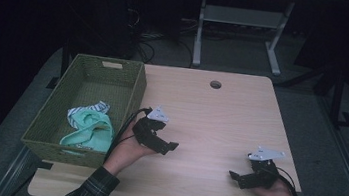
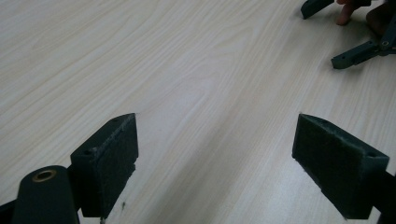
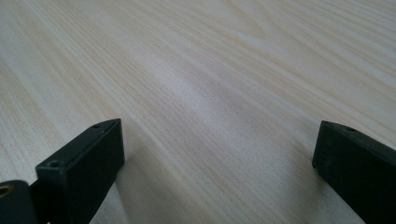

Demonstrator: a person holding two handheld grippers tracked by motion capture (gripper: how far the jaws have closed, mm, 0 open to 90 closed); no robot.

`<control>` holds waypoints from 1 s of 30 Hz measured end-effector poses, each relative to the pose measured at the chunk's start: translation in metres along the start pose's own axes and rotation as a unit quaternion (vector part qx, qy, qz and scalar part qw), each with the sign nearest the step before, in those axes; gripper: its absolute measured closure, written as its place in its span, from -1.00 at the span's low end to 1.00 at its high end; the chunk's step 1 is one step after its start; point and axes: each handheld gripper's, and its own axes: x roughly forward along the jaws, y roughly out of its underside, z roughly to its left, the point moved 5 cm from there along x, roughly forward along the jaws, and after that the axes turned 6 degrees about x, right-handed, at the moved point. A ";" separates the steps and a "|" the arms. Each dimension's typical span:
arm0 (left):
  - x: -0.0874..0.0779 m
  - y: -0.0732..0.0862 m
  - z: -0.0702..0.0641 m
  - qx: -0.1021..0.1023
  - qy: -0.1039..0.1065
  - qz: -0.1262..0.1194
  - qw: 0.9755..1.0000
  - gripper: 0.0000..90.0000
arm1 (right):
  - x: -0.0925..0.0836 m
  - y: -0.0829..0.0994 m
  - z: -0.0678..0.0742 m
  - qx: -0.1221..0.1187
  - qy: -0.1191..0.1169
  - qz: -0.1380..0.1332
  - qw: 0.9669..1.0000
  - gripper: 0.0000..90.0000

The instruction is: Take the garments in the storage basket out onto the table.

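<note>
High view: left claw (image 1: 169,146) and right claw (image 1: 234,177) rest spread apart and empty on the table (image 1: 220,119).

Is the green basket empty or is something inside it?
Not empty. The green basket holds crumpled cloth, mint green with a striped piece, lying near its front end in the high view.

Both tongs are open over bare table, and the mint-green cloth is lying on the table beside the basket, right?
Not quite. The mint-green cloth lies inside the basket, at its near end, not on the table beside it; the high view shows this. The rest holds: the left tongs and the right tongs are both open over bare wood.
</note>
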 end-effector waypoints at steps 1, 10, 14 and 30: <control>0.000 -0.001 0.000 0.000 0.000 -0.001 1.000 -0.69 | 0.000 0.000 0.000 0.000 0.000 0.000 1.000 -0.96; -0.009 -0.008 0.005 0.006 -0.001 -0.009 1.000 -0.69 | 0.000 0.000 0.000 0.000 0.000 0.000 1.000 -0.96; -0.013 -0.010 0.008 0.006 0.001 -0.015 1.000 -0.69 | 0.000 0.000 0.000 0.000 0.000 0.000 1.000 -0.96; -0.027 -0.016 0.017 0.008 0.017 -0.026 0.999 -0.68 | 0.000 0.000 0.000 0.000 0.000 -0.001 1.000 -0.96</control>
